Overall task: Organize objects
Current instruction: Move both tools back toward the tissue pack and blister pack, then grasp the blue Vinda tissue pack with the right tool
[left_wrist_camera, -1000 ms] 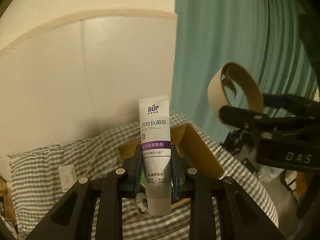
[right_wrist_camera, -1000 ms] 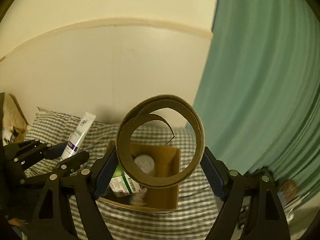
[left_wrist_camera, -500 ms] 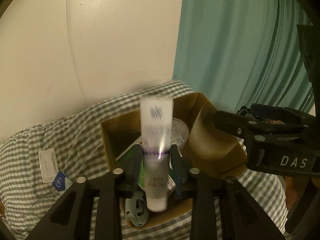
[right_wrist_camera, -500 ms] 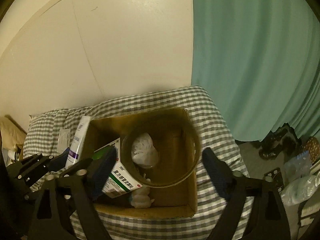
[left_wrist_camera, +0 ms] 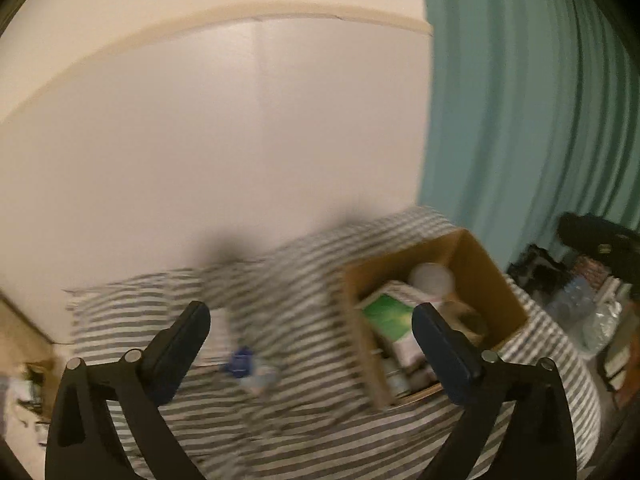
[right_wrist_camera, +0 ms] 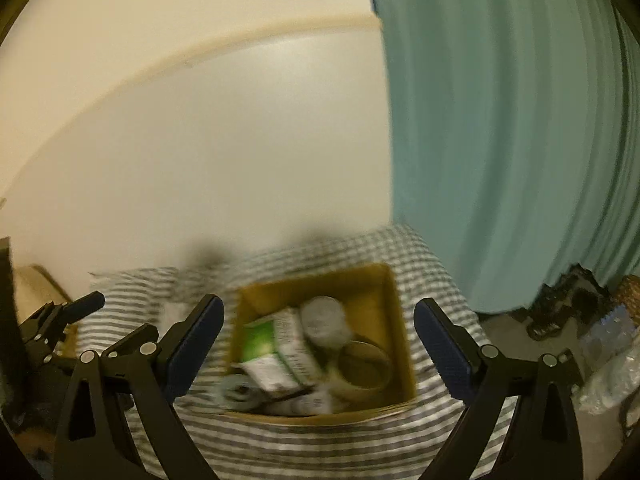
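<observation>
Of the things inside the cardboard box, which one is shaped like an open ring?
The brown cardboard ring, at the right side of the cardboard box. You see through its hollow centre; the green-and-white carton beside it is a closed block.

The cardboard box [right_wrist_camera: 394,320] sits on the bed [right_wrist_camera: 320,440]; the tape roll [right_wrist_camera: 366,368] lies inside, right of the carton [right_wrist_camera: 276,344].

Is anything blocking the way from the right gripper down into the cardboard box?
Nothing visible does. The right gripper is open and empty above the cardboard box, whose top is open, with the tape ring already inside.
</observation>
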